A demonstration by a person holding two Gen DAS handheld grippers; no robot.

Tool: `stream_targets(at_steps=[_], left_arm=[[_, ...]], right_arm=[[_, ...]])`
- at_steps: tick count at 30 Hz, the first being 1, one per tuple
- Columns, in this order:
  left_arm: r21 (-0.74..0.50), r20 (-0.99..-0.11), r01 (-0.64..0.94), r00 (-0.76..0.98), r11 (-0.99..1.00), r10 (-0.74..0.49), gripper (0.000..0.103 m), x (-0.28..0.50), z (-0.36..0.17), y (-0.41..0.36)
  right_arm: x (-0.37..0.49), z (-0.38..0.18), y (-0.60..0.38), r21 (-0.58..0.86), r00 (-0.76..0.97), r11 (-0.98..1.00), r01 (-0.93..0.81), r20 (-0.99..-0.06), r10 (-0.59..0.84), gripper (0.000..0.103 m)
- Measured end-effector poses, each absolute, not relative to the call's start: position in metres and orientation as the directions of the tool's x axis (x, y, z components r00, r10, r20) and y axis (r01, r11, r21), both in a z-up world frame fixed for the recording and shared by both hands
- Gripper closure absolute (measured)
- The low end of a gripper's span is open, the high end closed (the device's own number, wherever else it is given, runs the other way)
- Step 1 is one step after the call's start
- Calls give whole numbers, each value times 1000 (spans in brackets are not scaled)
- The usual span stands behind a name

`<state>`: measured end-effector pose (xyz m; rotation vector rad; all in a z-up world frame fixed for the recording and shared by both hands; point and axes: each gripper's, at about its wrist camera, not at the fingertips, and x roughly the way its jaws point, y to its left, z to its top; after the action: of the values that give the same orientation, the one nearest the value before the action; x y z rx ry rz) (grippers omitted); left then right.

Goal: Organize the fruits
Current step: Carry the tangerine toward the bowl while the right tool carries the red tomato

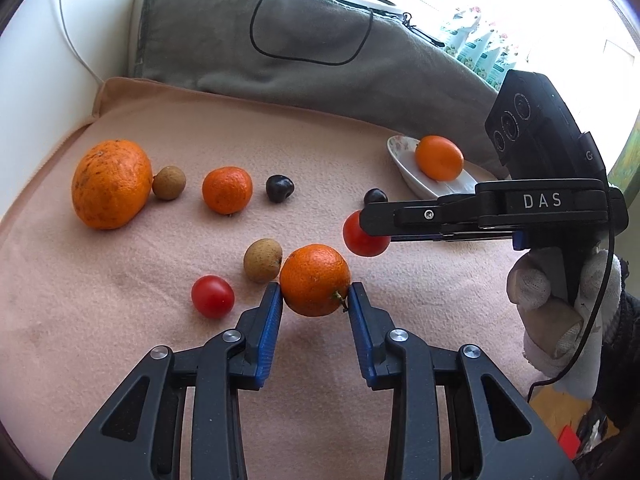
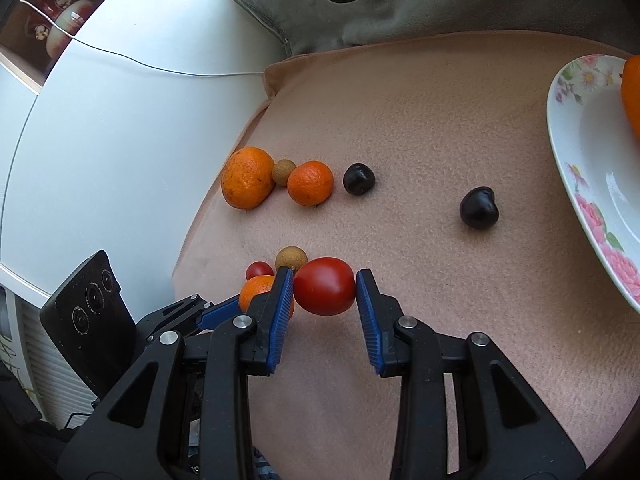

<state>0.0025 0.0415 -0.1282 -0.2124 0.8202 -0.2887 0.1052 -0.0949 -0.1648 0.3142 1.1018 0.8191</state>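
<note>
We hold a small orange mandarin in the left gripper and a red tomato in the right gripper; next, we judge, both go to the white floral plate.

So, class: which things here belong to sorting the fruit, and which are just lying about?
Job:
- mandarin in left gripper
- tomato in right gripper
- loose fruit
- plate

Lying about:
- grey blanket
- black cable
</note>
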Motion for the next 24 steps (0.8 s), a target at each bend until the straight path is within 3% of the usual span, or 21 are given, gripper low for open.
stream_targets(at_steps=[10, 24], left_arm=[[-283, -658, 252, 651, 925, -379, 71, 19, -109, 9], [-302, -622, 354, 630, 885, -465, 71, 63, -96, -48]], right_arm=[[106, -133, -160, 570, 377, 736, -365, -632, 677, 69], [106, -115, -248, 446, 568, 865, -232, -660, 492, 69]])
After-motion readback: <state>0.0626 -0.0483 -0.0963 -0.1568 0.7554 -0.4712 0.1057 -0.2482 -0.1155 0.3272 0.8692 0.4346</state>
